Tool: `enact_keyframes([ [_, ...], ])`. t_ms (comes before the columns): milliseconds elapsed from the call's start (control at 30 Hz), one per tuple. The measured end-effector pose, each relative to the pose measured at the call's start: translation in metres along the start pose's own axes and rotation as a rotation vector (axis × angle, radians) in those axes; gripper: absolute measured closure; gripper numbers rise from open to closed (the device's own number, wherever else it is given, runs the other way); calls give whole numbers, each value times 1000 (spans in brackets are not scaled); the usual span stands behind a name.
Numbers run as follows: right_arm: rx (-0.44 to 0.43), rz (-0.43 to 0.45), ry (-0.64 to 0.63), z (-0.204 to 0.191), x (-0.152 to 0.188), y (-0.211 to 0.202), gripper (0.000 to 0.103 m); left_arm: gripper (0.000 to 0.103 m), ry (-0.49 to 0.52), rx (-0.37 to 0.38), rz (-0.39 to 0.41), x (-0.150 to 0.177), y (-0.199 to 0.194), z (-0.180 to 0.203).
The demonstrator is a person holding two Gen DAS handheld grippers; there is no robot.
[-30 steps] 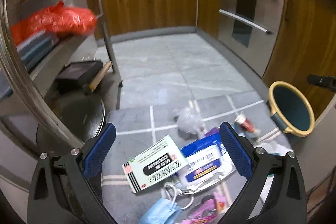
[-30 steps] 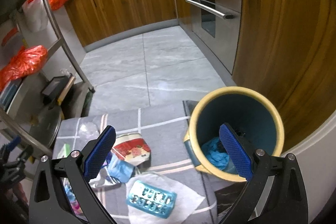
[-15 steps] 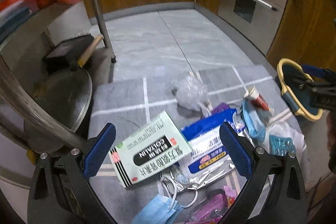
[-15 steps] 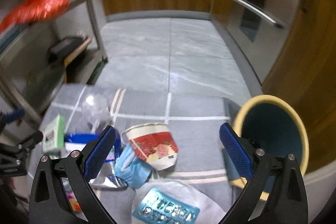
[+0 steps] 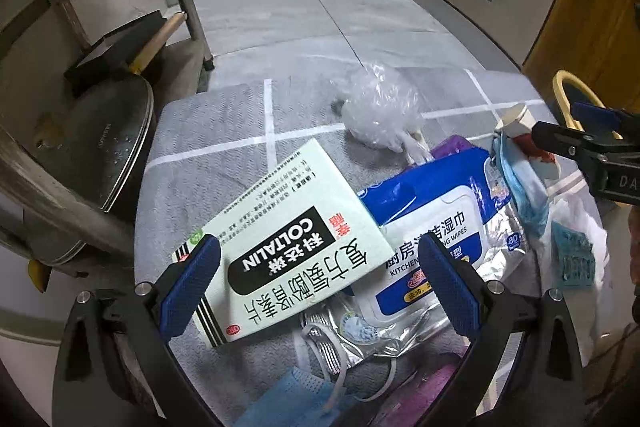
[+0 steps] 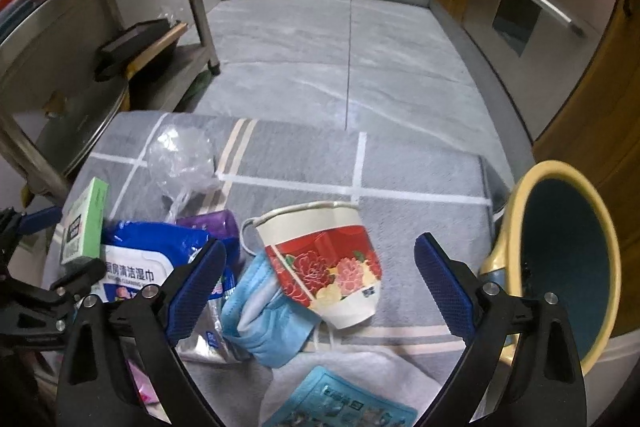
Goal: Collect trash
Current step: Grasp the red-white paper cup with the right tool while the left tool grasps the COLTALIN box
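A grey mat (image 6: 304, 163) carries the litter. At its right edge a yellow-rimmed bin (image 6: 560, 259) lies tipped. The left gripper (image 5: 318, 281), jaws wide, frames a green medicine box (image 5: 288, 243); the right gripper (image 6: 320, 287), equally open, frames a crushed floral cup (image 6: 324, 259).

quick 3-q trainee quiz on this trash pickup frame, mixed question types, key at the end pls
1. True or false: the left gripper is shut on the green medicine box.
2. Which item lies between the open fingers of the right gripper? A) paper cup B) clear plastic bag C) wet wipes pack
3. Fill in: the yellow-rimmed bin lies tipped on its ____, with its opening facing the litter.

Key: 1 false, it is open above the box. 2 A. 3 side.
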State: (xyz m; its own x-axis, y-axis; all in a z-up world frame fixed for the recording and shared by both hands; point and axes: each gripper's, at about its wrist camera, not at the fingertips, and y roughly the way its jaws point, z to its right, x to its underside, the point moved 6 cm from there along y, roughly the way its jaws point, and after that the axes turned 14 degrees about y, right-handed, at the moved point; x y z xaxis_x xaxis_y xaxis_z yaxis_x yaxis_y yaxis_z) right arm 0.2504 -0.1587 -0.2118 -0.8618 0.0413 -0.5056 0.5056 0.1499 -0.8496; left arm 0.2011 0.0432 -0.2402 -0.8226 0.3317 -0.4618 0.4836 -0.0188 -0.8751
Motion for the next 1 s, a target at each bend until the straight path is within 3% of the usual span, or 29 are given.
enact_keyframes([
  [167,-24,-47,8,-5,6,10,18,6,17,22,-24,3,10,6],
  [333,-26,-87,1,-6,10,18,42,9,30,23,-22,4,12,5],
  [433,-29,-101,-2,-6,10,20,62,19,11,22,-18,3,10,-1],
  [533,-18,-98,-14,-5,10,19,66,26,5,34,-1,1,6,-6],
  [700,-25,-73,-5,-4,4,12,72,48,84,23,37,-12,-3,-2],
  [1000,-26,-54,-2,-2,0,9,76,53,55,-35,104,-34,-16,-22],
])
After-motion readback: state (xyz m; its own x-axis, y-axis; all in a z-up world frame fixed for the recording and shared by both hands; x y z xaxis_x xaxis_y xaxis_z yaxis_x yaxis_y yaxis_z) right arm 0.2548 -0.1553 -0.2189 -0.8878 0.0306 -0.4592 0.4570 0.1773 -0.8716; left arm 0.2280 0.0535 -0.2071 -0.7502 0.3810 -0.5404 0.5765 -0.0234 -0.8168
